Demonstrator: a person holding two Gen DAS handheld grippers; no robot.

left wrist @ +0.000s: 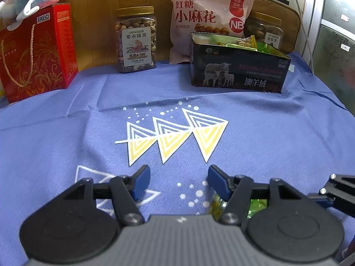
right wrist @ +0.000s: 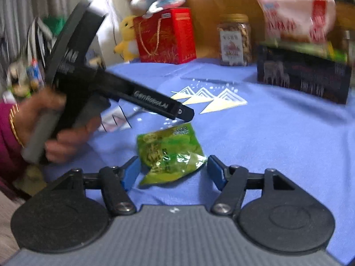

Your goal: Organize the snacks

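A green snack packet [right wrist: 170,153] lies on the blue cloth [right wrist: 266,144] between the fingers of my right gripper [right wrist: 173,173], which is open; its blue pads stand just beside the packet's edges without pressing. My left gripper [left wrist: 178,170] is open over bare cloth with nothing in it. In the left wrist view a bit of the green packet [left wrist: 258,206] peeks out behind the right finger linkage. A black tin with sheep on it [left wrist: 239,71] stands at the back right, open, with small snack packets inside.
Along the back stand a red gift box [left wrist: 37,51], a jar of nuts [left wrist: 136,40], a pink snack bag [left wrist: 208,17] and a second jar [left wrist: 265,31]. A hand [right wrist: 66,141] holds the left gripper at the left of the right wrist view.
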